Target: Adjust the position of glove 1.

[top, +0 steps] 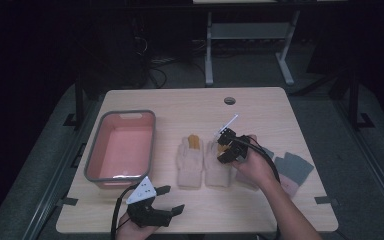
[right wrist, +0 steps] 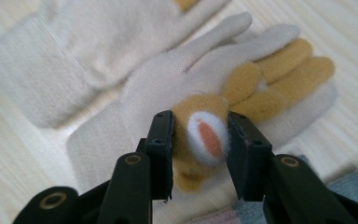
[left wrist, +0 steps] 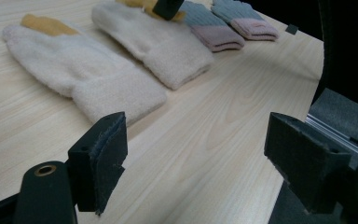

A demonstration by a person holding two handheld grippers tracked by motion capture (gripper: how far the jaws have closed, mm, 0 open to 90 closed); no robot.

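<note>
Two cream knit gloves lie side by side mid-table, the left glove (top: 190, 161) (left wrist: 84, 70) and the right glove (top: 215, 170) (left wrist: 154, 39) (right wrist: 168, 79). The right glove carries a tan plush animal patch (right wrist: 205, 140) with a white and orange spot. My right gripper (top: 226, 146) (right wrist: 200, 123) comes down on this glove, and its jaws are shut on the patch. Near the table's front edge, my left gripper (top: 172, 199) (left wrist: 193, 158) is open and holds nothing, a short way in front of the left glove's cuff.
A pink basin with a grey rim (top: 94, 165) stands at the left. A pair of grey gloves with pink cuffs (top: 295, 167) (left wrist: 214, 32) lies right of the cream ones, partly under the right hand. A cable hole (top: 229, 100) sits at the back of the table.
</note>
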